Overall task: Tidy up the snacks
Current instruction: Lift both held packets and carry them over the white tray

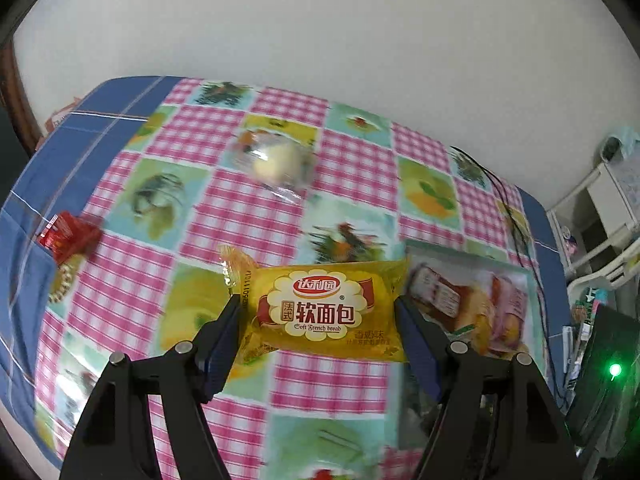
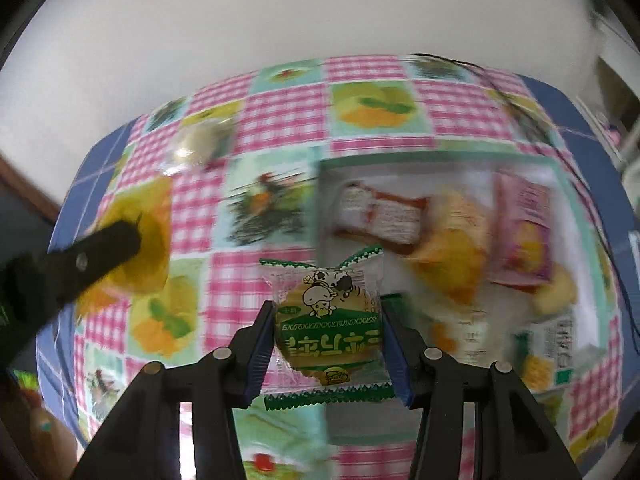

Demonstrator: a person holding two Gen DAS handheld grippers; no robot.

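A: What is seen, largest first?

B: A checked tablecloth (image 1: 248,216) is spread out; a tray (image 2: 560,184) of snacks (blurred) lies at two o'clock.

A: And the grippers?

B: The left gripper (image 1: 320,312) is clamped on a yellow bread packet (image 1: 326,310), held above the cloth. The right gripper (image 2: 328,320) is clamped on a green-edged biscuit packet (image 2: 326,320).

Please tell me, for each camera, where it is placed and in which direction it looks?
Left wrist: on the left gripper, looking down at the table; its fingers grip a yellow bread pack.
Right wrist: on the right gripper, looking down; its fingers grip a green snack; the left gripper shows at left.
Shared: the tray of snacks and a clear bun pack.
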